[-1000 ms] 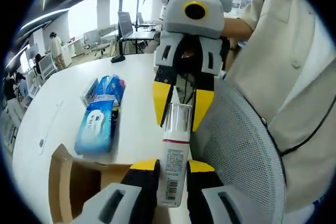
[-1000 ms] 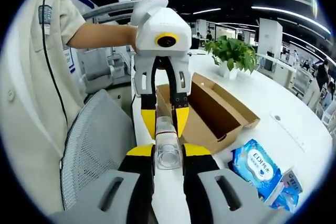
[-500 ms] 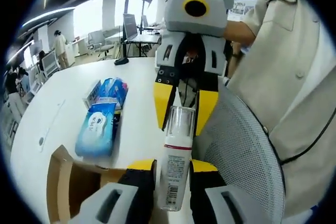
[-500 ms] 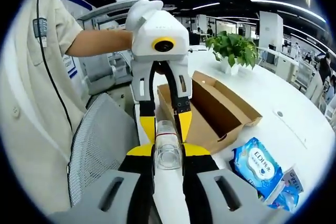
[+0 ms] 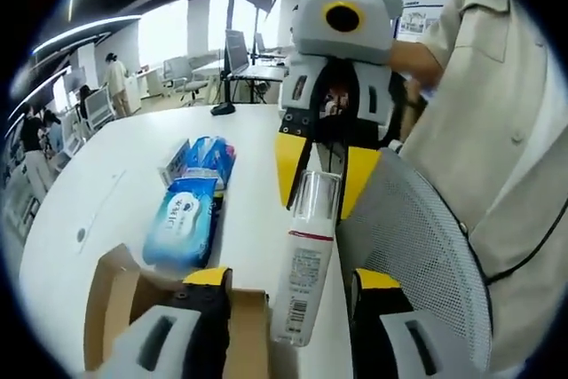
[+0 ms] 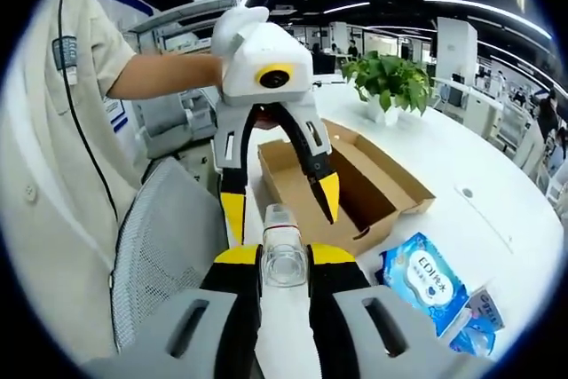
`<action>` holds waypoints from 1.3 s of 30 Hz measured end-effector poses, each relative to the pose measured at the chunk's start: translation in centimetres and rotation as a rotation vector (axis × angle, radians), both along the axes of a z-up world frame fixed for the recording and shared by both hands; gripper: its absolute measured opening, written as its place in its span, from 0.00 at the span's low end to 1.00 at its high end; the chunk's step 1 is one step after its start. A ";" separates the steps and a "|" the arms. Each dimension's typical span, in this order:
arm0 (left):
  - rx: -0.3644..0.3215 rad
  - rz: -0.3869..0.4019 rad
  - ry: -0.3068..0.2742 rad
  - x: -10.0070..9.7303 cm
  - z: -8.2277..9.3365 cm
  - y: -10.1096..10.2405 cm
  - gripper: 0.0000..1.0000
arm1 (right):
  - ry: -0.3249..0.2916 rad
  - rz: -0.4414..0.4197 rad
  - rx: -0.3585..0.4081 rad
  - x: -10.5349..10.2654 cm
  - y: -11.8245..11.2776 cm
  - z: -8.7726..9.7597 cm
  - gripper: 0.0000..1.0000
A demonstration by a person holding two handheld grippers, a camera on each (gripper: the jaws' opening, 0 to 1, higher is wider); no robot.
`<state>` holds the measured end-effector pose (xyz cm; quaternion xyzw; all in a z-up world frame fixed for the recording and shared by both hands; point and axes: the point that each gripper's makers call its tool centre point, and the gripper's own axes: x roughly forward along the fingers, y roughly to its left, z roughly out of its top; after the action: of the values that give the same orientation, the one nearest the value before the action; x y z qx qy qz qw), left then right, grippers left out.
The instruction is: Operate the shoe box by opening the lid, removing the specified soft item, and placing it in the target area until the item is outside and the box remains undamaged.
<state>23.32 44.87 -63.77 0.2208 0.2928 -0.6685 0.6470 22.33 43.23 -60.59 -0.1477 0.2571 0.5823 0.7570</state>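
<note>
We see the white bottle (image 5: pixel 304 277) with a clear cap held in the air between the two tools, above the near edge of the white surface (image 5: pixel 106 193) and beside a mesh chair back (image 5: pixel 417 246). The right tool (image 6: pixel 282 265) is clamped on the cap end; in the left gripper view its yellow tips (image 5: pixel 321 182) sit either side of the clear cap. The left tool (image 5: pixel 288 283) has its jaws spread wide, both clear of the bottle body; in the right gripper view we see it (image 6: pixel 280 191) splayed open over the bottle's far end.

The cardboard shoe box (image 6: pixel 351 185) sits open on the surface behind the left tool, lid flap laid back, near the surface's edge. A blue wet-wipes pack (image 6: pixel 424 280) lies just beside the box's corner, with a smaller blue packet (image 6: pixel 484 312) next to it. Beyond that, the surface has open room. A potted plant (image 6: pixel 390 86) stands well apart at the far side. A person's beige sleeve (image 5: pixel 497 86) sits close behind the chair.
</note>
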 end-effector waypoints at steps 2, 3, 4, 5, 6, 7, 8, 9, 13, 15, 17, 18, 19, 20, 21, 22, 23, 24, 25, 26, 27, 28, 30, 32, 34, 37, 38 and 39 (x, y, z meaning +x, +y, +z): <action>-0.013 0.024 -0.002 0.4 0.1 0.1 0.60 | -0.004 0.009 -0.014 0.4 -0.3 0.1 0.16; -0.021 0.034 -0.002 0.5 0.2 0.1 0.62 | -0.004 0.012 -0.018 0.6 -0.4 0.1 0.16; -0.032 0.046 -0.001 0.6 0.3 0.1 0.65 | -0.005 0.016 -0.027 0.8 -0.7 0.2 0.16; -0.039 0.056 -0.001 0.7 0.4 0.1 0.67 | -0.009 0.020 -0.035 1.0 -0.8 0.2 0.16; -0.047 0.068 -0.002 0.9 0.5 0.2 0.68 | -0.014 0.024 -0.043 1.3 -1.0 0.3 0.16; -0.053 0.076 -0.004 1.0 0.6 0.2 0.69 | -0.015 0.026 -0.048 1.5 -1.1 0.4 0.16; -0.058 0.085 -0.006 1.1 0.6 0.3 0.70 | -0.017 0.029 -0.053 1.7 -1.3 0.5 0.16; -0.061 0.093 -0.009 1.2 0.7 0.3 0.72 | -0.019 0.032 -0.059 2.0 -1.4 0.6 0.16; -0.108 0.156 -0.023 1.8 1.4 0.4 0.80 | -0.025 0.039 -0.073 3.0 -1.8 1.3 0.16; -0.121 0.183 -0.020 2.0 1.6 0.6 0.81 | -0.030 0.039 -0.080 3.4 -1.9 1.5 0.16; -0.125 0.205 -0.023 2.1 1.8 0.9 0.82 | -0.034 0.039 -0.089 4.0 -2.2 1.9 0.16; -0.129 0.212 -0.023 2.1 1.8 1.0 0.83 | -0.036 0.039 -0.091 4.2 -2.3 2.0 0.16; -0.133 0.223 -0.026 2.2 1.9 1.1 0.85 | -0.040 0.042 -0.097 4.4 -2.4 2.2 0.16; -0.136 0.230 -0.030 2.3 2.0 1.2 0.86 | -0.043 0.045 -0.102 4.6 -2.4 2.2 0.16; -0.139 0.236 -0.032 2.4 2.1 1.3 0.87 | -0.049 0.048 -0.108 4.8 -2.6 2.4 0.16; -0.143 0.245 -0.033 2.5 2.2 1.5 0.88 | -0.051 0.050 -0.112 4.9 -2.7 2.4 0.16; -0.150 0.258 -0.035 2.6 2.4 1.6 0.88 | -0.052 0.052 -0.117 5.1 -2.7 2.5 0.16; -0.154 0.267 -0.035 2.8 2.4 1.8 0.88 | -0.057 0.057 -0.125 5.3 -2.9 2.6 0.16; -0.157 0.281 -0.037 2.9 2.5 2.0 0.89 | -0.060 0.060 -0.132 5.4 -2.9 2.6 0.16; -0.158 0.290 -0.038 3.1 2.5 2.1 0.90 | -0.064 0.066 -0.142 5.6 -3.1 2.7 0.16; -0.161 0.304 -0.038 3.2 2.6 2.3 0.91 | -0.068 0.070 -0.149 5.8 -3.1 2.7 0.16; -0.164 0.311 -0.039 3.2 2.6 2.4 0.92 | -0.072 0.074 -0.157 6.0 -3.2 2.8 0.16; -0.169 0.332 -0.042 3.3 2.7 2.8 0.94 | -0.077 0.081 -0.168 6.3 -3.4 2.9 0.16; -0.172 0.356 -0.040 3.4 2.9 3.2 0.96 | -0.087 0.083 -0.181 6.8 -3.6 3.0 0.16; -0.174 0.377 -0.041 3.4 3.1 3.5 0.98 | -0.095 0.084 -0.195 7.5 -3.8 3.2 0.16; -0.190 0.409 -0.042 3.3 3.6 4.0 1.00 | -0.112 0.088 -0.210 8.5 -4.1 3.5 0.16; -0.190 0.416 -0.043 3.3 3.6 4.2 1.00 | -0.114 0.089 -0.213 8.6 -4.1 3.5 0.16; -0.187 0.426 -0.049 3.3 3.7 4.4 1.00 | -0.115 0.091 -0.219 8.9 -4.2 3.5 0.16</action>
<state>26.66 49.29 -60.12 0.1093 0.2539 -0.5354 0.7981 31.23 39.06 -57.05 -0.2739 0.2683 0.5752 0.7226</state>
